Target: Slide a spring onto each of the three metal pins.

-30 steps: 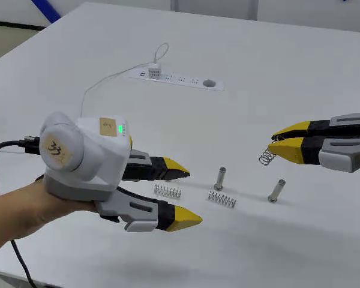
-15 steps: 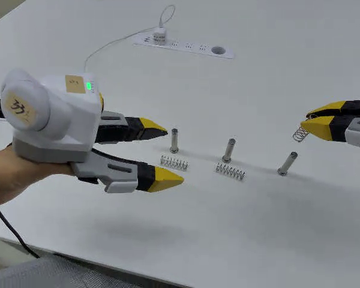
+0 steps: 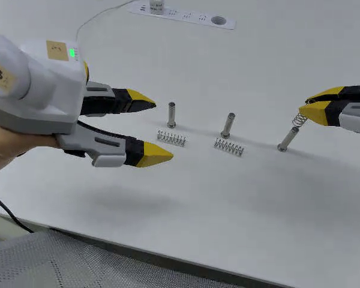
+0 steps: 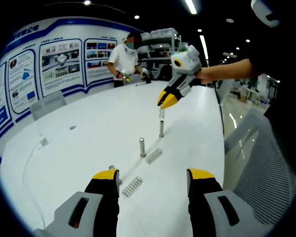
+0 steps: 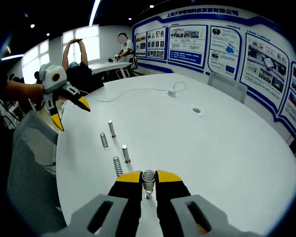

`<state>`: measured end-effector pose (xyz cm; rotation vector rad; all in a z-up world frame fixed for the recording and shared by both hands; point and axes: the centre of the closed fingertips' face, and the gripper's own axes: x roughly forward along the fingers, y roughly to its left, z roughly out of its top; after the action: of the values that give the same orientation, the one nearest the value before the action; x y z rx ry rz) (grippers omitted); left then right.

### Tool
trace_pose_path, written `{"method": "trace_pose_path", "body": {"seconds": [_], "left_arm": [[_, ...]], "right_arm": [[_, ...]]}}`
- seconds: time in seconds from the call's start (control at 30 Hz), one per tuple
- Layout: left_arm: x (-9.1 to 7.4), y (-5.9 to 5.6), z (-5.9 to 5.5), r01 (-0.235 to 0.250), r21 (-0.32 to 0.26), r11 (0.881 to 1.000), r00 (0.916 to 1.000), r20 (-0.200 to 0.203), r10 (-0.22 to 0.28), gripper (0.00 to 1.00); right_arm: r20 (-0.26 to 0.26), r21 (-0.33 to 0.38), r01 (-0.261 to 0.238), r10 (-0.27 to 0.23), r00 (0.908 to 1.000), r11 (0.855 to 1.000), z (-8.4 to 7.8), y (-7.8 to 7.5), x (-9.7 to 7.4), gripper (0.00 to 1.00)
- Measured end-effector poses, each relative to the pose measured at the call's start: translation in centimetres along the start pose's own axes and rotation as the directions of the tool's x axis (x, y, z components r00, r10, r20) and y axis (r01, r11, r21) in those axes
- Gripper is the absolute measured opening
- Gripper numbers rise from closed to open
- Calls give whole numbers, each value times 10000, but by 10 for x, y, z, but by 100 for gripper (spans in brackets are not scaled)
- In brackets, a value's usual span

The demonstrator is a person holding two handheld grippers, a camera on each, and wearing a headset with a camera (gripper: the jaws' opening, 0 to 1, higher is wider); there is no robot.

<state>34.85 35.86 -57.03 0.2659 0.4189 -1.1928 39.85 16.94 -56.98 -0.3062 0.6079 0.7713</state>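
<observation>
On a white table (image 3: 324, 198), the right gripper (image 3: 304, 105) is pinching a spring (image 3: 297, 120) by its upper coils, jaws closed on it, and holding it just over the top of the right pin (image 3: 287, 139). In the right gripper view the coil is sitting directly above the pin's head; whether the two are touching cannot be told. The left gripper (image 3: 159, 131) is hovering near the left pin (image 3: 171, 114), its jaws wide apart and empty. A second spring (image 3: 171, 138) is lying flat just in front of that pin, and a third spring (image 3: 228, 147) is lying in front of the middle pin (image 3: 228, 125). All three pins are standing bare. The springs look light and thin-wired, likely to squash, bend sideways or skip away under a hard squeeze. A gentle grip across the top few coils, leaving the lower end open and hanging straight, looks the safest hold for threading each one.
</observation>
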Motion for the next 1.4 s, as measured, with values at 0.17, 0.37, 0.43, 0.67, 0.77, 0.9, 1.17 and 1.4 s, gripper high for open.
{"method": "trace_pose_path", "body": {"seconds": [0.17,0.37,0.43,0.67,0.77,0.9,1.17,1.4], "left_arm": [[2,2,0,-78,-60,10000,10000,59,78,60],[4,4,2,-133,-122,9998,9997,189,136,60],[4,4,2,-137,-122,9998,9998,171,140,60],[3,6,4,-168,-261,9995,9995,263,175,63],[3,8,5,-292,-272,9992,9992,277,299,65],[3,10,7,-370,-357,9987,9985,379,383,65],[5,10,8,-374,-430,9984,9984,410,391,66],[6,8,7,-278,-492,9984,9985,450,300,66]], "right_arm": [[-109,133,123,-122,9999,9998,-7,-4,1,10],[-239,76,171,-169,9996,9998,-13,-5,4,10],[-206,108,144,-141,9997,9998,-13,-5,7,10],[-177,227,133,-129,9998,9997,-12,-10,8,10],[-230,280,45,-39,9997,9996,-14,-10,10,10],[-283,288,41,-32,9996,9996,-16,-9,12,11],[-521,119,31,-24,9986,9999,-26,-7,22,11],[-659,7,202,-201,9976,9998,-36,-6,27,11]]}}
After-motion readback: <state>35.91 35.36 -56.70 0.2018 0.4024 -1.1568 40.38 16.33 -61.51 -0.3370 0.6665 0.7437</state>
